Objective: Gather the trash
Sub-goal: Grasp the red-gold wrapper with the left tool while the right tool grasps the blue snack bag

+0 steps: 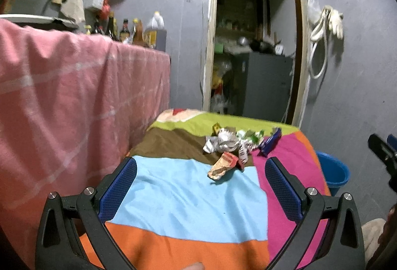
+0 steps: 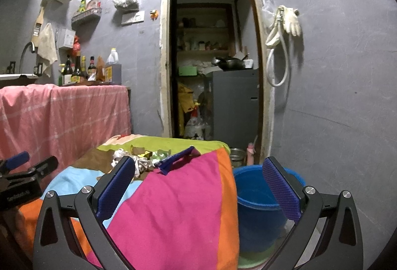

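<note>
A heap of trash (image 1: 230, 143) lies on the far part of a table under a patchwork cloth (image 1: 183, 200): crumpled white paper (image 1: 223, 139), a tan and red wrapper (image 1: 222, 165), green scraps (image 1: 250, 136) and a blue packet (image 1: 270, 142). My left gripper (image 1: 201, 185) hovers open over the light blue patch, short of the heap. The same heap (image 2: 148, 158) shows in the right wrist view, with the blue packet (image 2: 177, 159) nearest. My right gripper (image 2: 198, 185) is open above the pink patch and the table's right edge. A blue bucket (image 2: 258, 200) stands on the floor beside the table.
A counter draped in pink cloth (image 1: 74, 101) stands close on the left, with bottles (image 2: 82, 70) on top. Behind the table an open doorway (image 2: 211, 59) leads to a storage room with a grey cabinet (image 2: 235, 101). Gloves and a hose (image 2: 285, 31) hang on the right wall.
</note>
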`<state>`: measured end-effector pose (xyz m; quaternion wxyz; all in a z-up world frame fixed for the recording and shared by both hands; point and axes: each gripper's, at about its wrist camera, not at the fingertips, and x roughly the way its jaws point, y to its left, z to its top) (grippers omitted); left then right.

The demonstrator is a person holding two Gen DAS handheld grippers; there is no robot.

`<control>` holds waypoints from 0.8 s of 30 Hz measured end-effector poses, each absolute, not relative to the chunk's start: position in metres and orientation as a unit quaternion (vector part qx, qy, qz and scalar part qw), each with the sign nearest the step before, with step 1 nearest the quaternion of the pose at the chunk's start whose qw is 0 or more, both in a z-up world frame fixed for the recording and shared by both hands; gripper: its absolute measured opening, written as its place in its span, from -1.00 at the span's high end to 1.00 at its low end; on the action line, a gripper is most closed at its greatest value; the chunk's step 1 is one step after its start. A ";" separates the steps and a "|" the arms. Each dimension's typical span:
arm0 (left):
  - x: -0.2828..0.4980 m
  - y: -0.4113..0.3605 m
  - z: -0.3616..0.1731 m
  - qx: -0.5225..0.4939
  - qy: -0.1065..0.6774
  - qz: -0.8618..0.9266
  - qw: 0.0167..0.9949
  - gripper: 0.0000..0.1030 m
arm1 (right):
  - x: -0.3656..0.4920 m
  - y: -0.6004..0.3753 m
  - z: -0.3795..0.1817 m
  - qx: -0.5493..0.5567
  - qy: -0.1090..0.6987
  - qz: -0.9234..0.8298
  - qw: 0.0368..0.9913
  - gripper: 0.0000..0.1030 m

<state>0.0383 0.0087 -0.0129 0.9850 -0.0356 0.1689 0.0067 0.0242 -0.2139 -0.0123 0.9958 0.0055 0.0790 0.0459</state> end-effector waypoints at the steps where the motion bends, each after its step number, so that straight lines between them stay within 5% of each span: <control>1: 0.047 0.010 -0.014 -0.040 0.182 0.000 0.982 -0.96 | 0.034 -0.213 -0.012 0.009 0.084 0.050 0.995 -1.00; 12: 0.118 0.014 -0.023 -0.092 0.300 -0.045 0.948 -0.93 | 0.125 -0.212 -0.014 0.031 0.131 0.070 0.988 -1.00; 19: 0.149 0.012 -0.036 -0.101 0.357 -0.076 0.926 -0.39 | 0.193 -0.196 -0.029 0.024 0.203 0.112 0.972 -0.96; 24: 0.164 0.018 -0.045 -0.107 0.385 -0.089 0.912 -0.08 | 0.231 -0.180 -0.043 0.015 0.261 0.128 0.957 -0.49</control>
